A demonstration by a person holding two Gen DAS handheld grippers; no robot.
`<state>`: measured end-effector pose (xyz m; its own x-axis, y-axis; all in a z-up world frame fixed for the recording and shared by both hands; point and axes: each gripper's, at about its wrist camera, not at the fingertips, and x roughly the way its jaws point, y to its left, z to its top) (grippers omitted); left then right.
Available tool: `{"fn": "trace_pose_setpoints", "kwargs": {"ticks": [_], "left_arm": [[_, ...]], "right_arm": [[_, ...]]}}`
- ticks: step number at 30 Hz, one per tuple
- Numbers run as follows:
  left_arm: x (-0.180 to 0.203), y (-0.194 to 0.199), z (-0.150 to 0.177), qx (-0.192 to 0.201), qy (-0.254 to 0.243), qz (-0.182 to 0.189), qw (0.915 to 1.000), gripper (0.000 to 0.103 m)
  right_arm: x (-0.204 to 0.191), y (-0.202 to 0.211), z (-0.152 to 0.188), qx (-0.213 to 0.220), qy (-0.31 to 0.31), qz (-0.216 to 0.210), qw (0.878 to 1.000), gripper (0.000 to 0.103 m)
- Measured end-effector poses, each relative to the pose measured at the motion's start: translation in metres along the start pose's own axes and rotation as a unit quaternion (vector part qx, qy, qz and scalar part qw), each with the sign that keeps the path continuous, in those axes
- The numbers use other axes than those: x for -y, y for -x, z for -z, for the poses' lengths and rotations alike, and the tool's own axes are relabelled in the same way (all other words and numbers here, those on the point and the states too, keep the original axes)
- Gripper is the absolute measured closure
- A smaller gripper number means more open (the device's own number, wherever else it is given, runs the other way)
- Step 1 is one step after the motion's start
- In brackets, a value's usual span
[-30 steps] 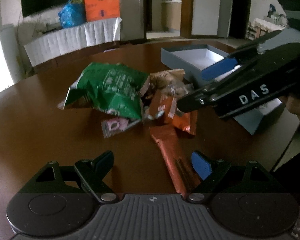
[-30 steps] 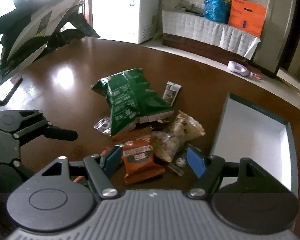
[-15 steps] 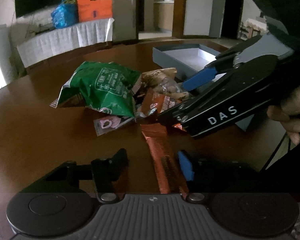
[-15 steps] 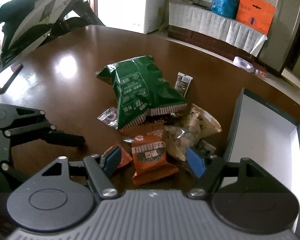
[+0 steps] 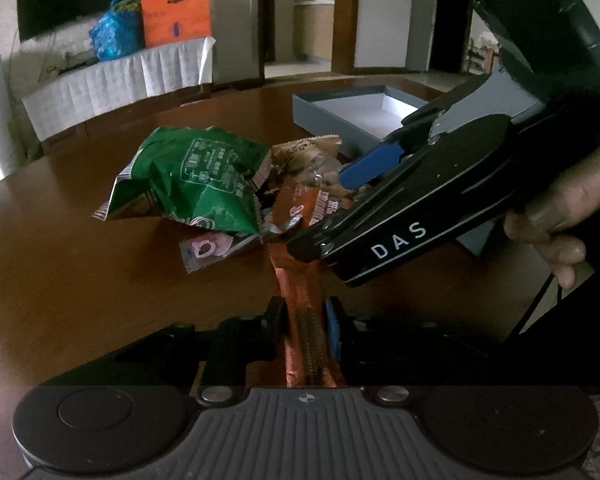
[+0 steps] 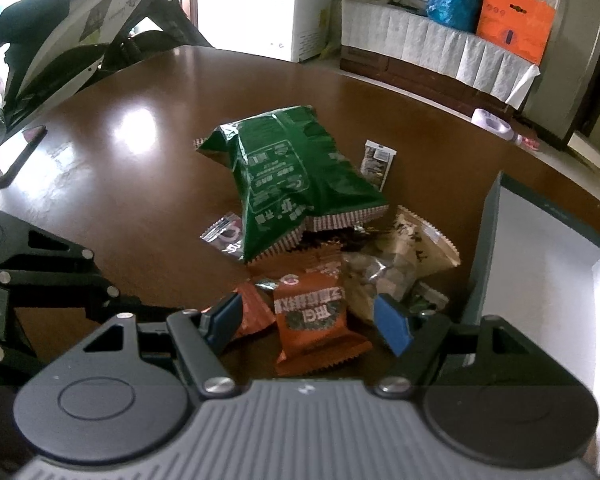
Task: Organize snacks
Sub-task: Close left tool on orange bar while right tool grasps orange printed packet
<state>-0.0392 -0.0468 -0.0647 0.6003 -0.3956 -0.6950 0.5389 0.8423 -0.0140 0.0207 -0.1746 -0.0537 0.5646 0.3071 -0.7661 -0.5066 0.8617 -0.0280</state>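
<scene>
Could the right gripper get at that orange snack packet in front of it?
Probably yes. The right gripper is open, with its blue pads either side of the orange snack packet, and nothing lies over the packet. The left gripper is closing on a separate long orange wrapper off to the side.

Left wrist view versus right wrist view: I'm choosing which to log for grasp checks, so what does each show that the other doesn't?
Only the left wrist view shows the long orange bar between the closing left gripper fingers, the person's hand and the right tool's side.

Only the right wrist view shows the open right gripper around the orange packet, the small dark sachet and the phone.

Both show the green bag, the pink sachet, the tan nut bag and the grey box.
</scene>
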Motion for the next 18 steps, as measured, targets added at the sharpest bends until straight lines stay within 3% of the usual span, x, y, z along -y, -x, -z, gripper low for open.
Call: {"fn": "trace_pose_setpoints", "kwargs": {"ticks": [10, 18], "left_arm": [[-0.005, 0.003, 0.002, -0.001, 0.006, -0.006, 1.0, 0.08], [-0.013, 0.003, 0.001, -0.001, 0.023, -0.028, 0.9993, 0.08]], "right_arm": [[-0.003, -0.01, -0.001, -0.005, 0.002, 0.003, 1.0, 0.03], [0.001, -0.009, -0.001, -0.004, 0.006, 0.012, 1.0, 0.039]]}}
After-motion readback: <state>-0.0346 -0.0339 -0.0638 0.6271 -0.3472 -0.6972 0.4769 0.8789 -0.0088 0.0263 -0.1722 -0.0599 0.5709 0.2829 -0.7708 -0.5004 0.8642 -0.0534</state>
